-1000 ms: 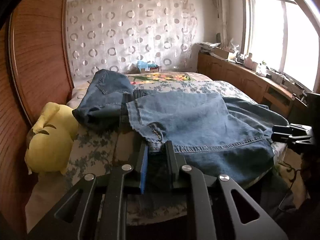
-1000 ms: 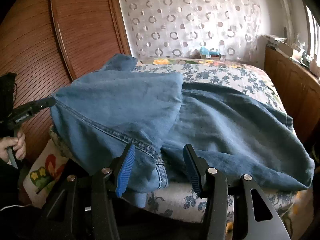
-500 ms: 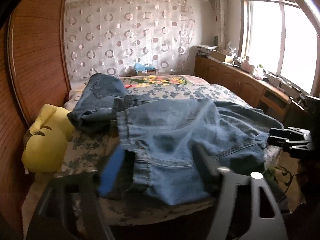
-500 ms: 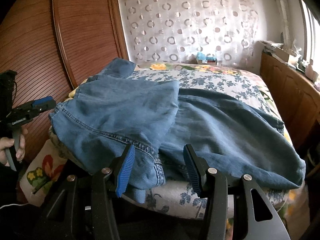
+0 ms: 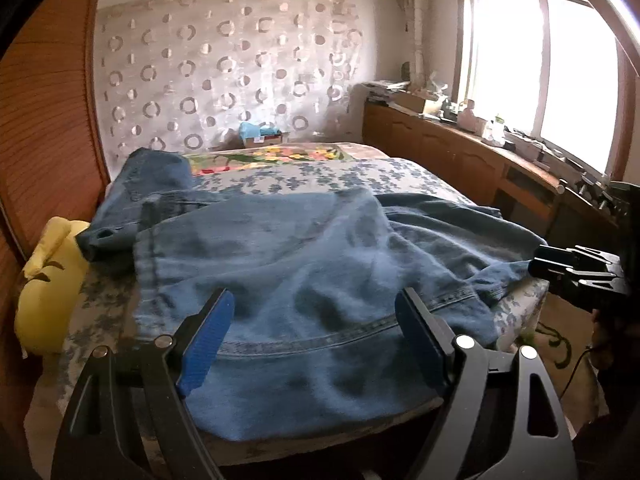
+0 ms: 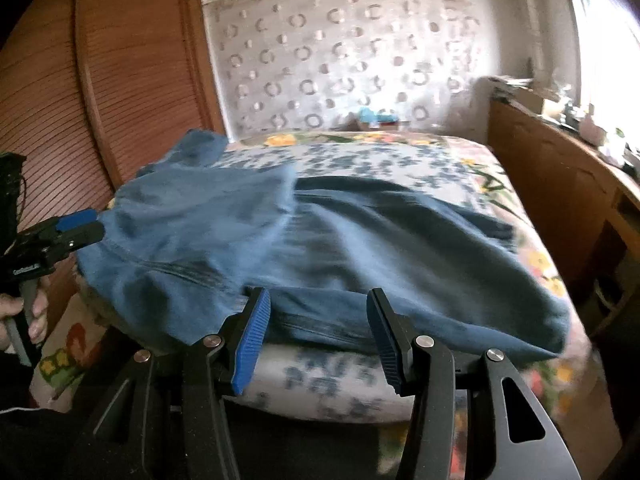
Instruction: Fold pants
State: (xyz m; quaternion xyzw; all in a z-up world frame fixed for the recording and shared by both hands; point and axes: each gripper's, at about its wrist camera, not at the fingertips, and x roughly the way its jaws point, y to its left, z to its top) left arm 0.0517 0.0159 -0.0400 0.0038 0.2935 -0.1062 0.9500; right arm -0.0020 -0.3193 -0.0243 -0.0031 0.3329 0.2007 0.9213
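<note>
Blue denim pants (image 5: 304, 276) lie spread across the near end of the bed (image 5: 360, 172), one part folded over another, the near edge hanging over the bed's front. My left gripper (image 5: 316, 312) is open and empty, just above the hem at the near edge. My right gripper (image 6: 318, 312) is open and empty, at the near edge of the pants (image 6: 360, 248) on the right side. Each gripper shows in the other view: the right gripper (image 5: 560, 264) at the bed's right corner, the left gripper (image 6: 76, 226) at the left edge.
A yellow plush toy (image 5: 48, 280) lies at the bed's left side by the wooden headboard (image 5: 44, 120). A wooden cabinet (image 5: 460, 152) with clutter runs under the window on the right. A small box (image 5: 260, 134) stands at the far end.
My left gripper has let go of the pants' edge and opened wide; the denim dropped flat onto the bed. My right gripper stayed open and shifted slightly right.
</note>
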